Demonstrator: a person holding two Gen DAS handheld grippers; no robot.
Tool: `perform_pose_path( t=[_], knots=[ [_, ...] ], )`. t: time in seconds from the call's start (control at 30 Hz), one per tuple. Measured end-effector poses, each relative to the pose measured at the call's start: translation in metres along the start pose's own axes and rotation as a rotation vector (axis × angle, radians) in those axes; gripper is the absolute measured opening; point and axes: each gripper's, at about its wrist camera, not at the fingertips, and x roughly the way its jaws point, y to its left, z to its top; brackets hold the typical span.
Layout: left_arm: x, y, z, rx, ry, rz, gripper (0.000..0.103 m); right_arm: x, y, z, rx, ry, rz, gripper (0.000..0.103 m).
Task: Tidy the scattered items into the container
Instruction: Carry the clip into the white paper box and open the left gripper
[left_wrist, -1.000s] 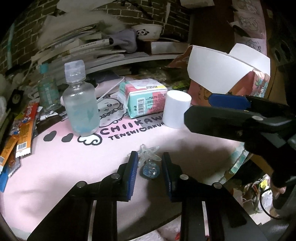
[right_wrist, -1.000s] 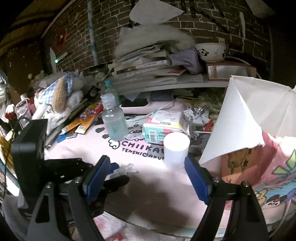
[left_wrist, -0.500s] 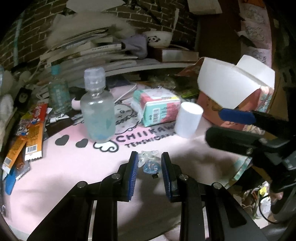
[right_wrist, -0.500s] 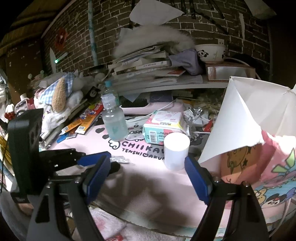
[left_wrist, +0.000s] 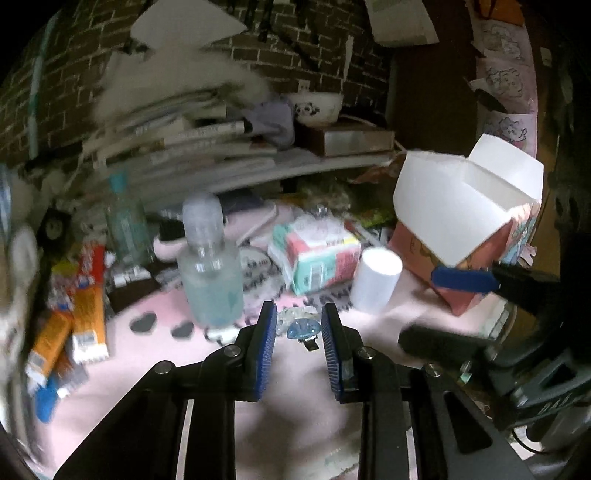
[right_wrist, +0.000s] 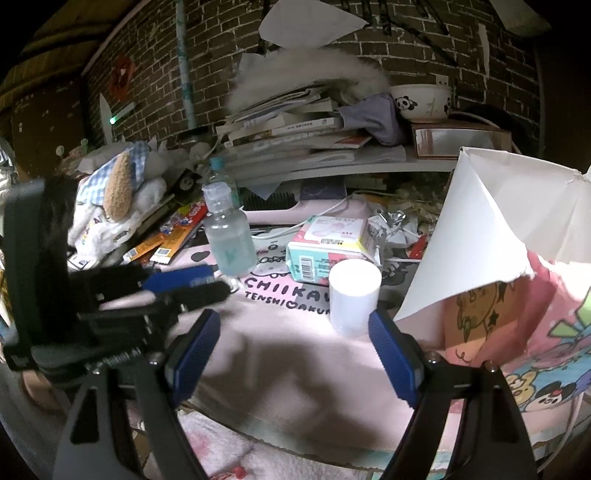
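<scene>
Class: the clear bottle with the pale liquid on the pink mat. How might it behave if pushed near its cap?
The clear bottle stands upright and taller than wide, so it would probably tip rather than slide. It looks mostly full, hence fairly heavy for its size. Its smooth, round wall would likely roll once down.

Your left gripper (left_wrist: 298, 325) shows two black fingers with ribbed blue pads (left_wrist: 267, 345) on the inner faces, each finger hinged on black linkage bars with round silver screw heads at the joints. Your right gripper (right_wrist: 293, 345) is the same build: black angular arms, blue ribbed pads (right_wrist: 393, 360), silver screws. Seen from the right, the left unit has a boxy black housing (right_wrist: 27, 266) with faint white lettering on its body
</scene>
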Motion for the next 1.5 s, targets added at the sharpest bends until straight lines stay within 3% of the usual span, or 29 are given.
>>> perform_pose_path(
  t=[0.17,0.3,0.4,0.43,0.6,0.8,1.0,1.1,1.33,1.43,1.5],
  knots=[
    [-0.011,-0.004,0.039,0.052,-0.053,-0.007,0.017,0.002,0.0,-0.002,-0.002,0.011,0.0,0.08],
    [-0.004,-0.012,0.065,0.099,-0.046,-0.008,0.017,0.007,0.0,-0.006,0.001,0.025,0.005,0.08],
    [0.001,-0.019,0.084,0.105,-0.054,-0.049,0.016,0.008,0.0,-0.007,0.0,0.028,0.01,0.08],
    [0.0,-0.023,0.092,0.11,-0.061,-0.063,0.01,0.008,0.0,-0.007,-0.004,0.026,0.005,0.08],
    [0.002,-0.058,0.135,0.206,-0.086,-0.105,0.01,0.009,-0.004,-0.009,0.008,0.025,0.005,0.08],
    [0.015,-0.113,0.167,0.315,-0.061,-0.208,0.01,0.009,-0.007,-0.011,0.019,0.027,0.006,0.08],
    [0.043,-0.165,0.18,0.399,0.041,-0.32,0.01,0.009,-0.009,-0.015,0.028,0.031,0.014,0.08],
    [0.067,-0.181,0.182,0.409,0.149,-0.364,0.01,0.01,-0.009,-0.017,0.031,0.037,0.018,0.08],
    [0.104,-0.201,0.166,0.447,0.315,-0.355,0.011,0.011,-0.01,-0.02,0.037,0.047,0.02,0.08],
    [0.11,-0.203,0.158,0.448,0.336,-0.348,0.011,0.01,-0.013,-0.021,0.05,0.045,0.021,0.08],
    [0.111,-0.204,0.155,0.45,0.342,-0.343,0.017,0.01,-0.015,-0.023,0.056,0.048,0.021,0.08]
  ],
)
